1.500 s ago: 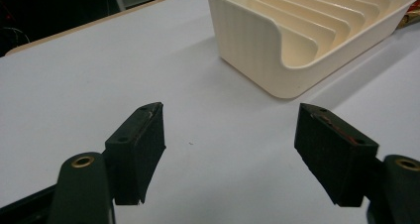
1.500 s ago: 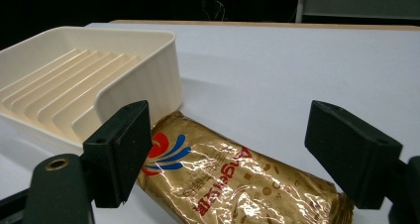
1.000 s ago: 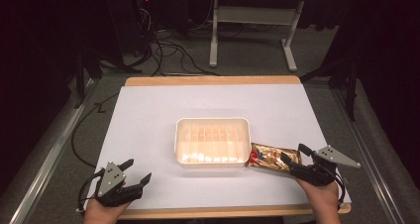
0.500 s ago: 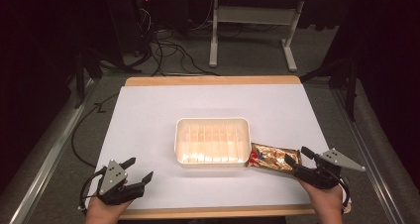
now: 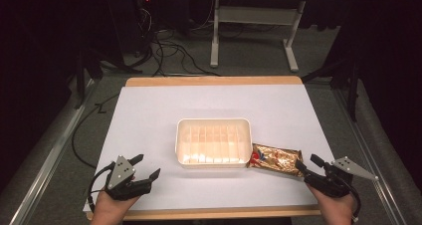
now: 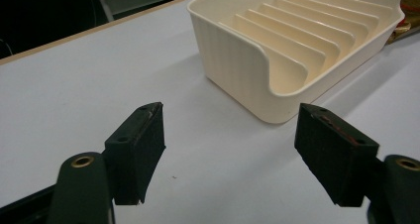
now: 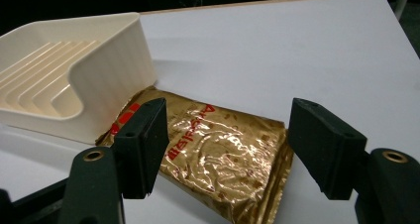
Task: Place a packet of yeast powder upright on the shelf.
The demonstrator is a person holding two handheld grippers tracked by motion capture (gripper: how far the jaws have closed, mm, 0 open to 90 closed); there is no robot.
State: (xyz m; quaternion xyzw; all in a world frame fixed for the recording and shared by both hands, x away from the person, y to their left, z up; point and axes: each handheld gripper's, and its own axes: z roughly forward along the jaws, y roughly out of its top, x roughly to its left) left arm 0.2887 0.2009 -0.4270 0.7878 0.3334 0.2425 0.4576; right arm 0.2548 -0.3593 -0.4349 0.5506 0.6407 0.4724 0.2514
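High view: your left gripper point(image 5: 142, 171) sits at the near-left corner of the white table point(image 5: 149, 120), jaws spread, nothing between them. The cream ribbed tray point(image 5: 213, 142) is mid-table, empty. A gold foil packet point(image 5: 275, 159) lies flat just right of the tray, touching its near-right corner. Your right gripper point(image 5: 308, 164) is at the near-right edge, jaws spread, tips right at the packet's near end.

Left gripper view: left gripper point(image 6: 230, 152) jaws wide apart over bare table, holding nothing. Tray point(image 6: 297, 45) sits ahead and to the right, well clear of the jaws.

Right gripper view: right gripper point(image 7: 228, 144) jaws spread on either side of the packet point(image 7: 223, 149); cannot tell if they touch it. Packet has red print, crinkled foil. Tray point(image 7: 74, 70) is on the left, its corner against the packet.
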